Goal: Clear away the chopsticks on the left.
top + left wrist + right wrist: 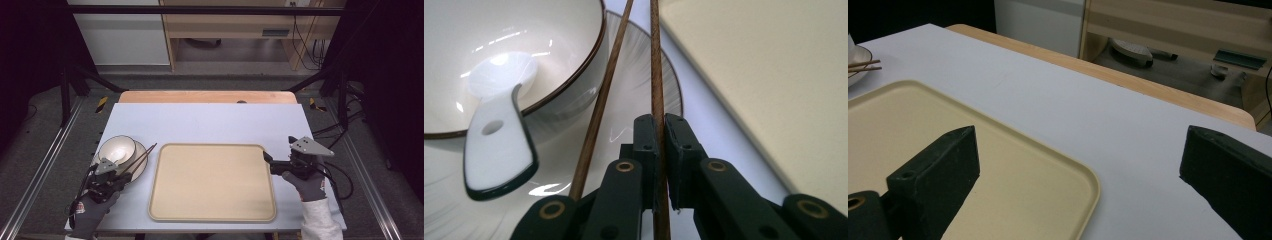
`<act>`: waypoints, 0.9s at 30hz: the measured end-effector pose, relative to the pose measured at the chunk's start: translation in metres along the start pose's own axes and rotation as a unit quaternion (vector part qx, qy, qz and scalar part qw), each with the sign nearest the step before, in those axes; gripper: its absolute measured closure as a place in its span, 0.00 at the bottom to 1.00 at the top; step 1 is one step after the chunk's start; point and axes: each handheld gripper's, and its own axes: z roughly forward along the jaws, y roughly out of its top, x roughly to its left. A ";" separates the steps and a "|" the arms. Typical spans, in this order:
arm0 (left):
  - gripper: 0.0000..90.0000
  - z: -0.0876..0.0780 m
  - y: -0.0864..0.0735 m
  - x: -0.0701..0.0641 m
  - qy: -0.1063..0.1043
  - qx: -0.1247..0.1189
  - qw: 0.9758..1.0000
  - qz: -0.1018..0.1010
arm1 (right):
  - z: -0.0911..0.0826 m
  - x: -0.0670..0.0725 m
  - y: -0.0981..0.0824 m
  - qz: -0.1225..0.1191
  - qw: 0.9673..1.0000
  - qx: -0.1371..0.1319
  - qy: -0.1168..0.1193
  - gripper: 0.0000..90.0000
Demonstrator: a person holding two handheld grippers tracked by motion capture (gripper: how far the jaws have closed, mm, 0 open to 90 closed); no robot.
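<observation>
— While I stand at the bench, tell me, what has the left hand-held gripper got?

— One brown chopstick, pinched between its jaws, which are nearly closed on it. The second chopstick lies loose just beside it, over the rim of the plate.

— And the bowl?

— The white bowl sits on that plate at the bench's left, with a white soup spoon leaning in it, handle toward the gripper.

— What about the right hand-held gripper?

— Jaws spread wide, holding nothing. It hovers at the right edge of the beige tray, one jaw over the tray's corner, the other over bare bench. A gloved hand holds it.
</observation>
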 end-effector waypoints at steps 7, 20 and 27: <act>0.93 -0.007 0.008 -0.025 0.005 -0.041 0.999 -0.016 | -0.002 -0.001 0.000 0.001 1.000 -0.002 0.001 0.03; 0.93 -0.007 0.018 -0.059 0.037 -0.092 0.993 -0.070 | -0.006 -0.004 0.001 0.007 1.000 -0.010 0.000 0.03; 0.93 -0.001 0.023 -0.079 0.058 -0.105 0.989 -0.089 | -0.007 -0.004 0.001 0.008 1.000 -0.014 0.003 0.03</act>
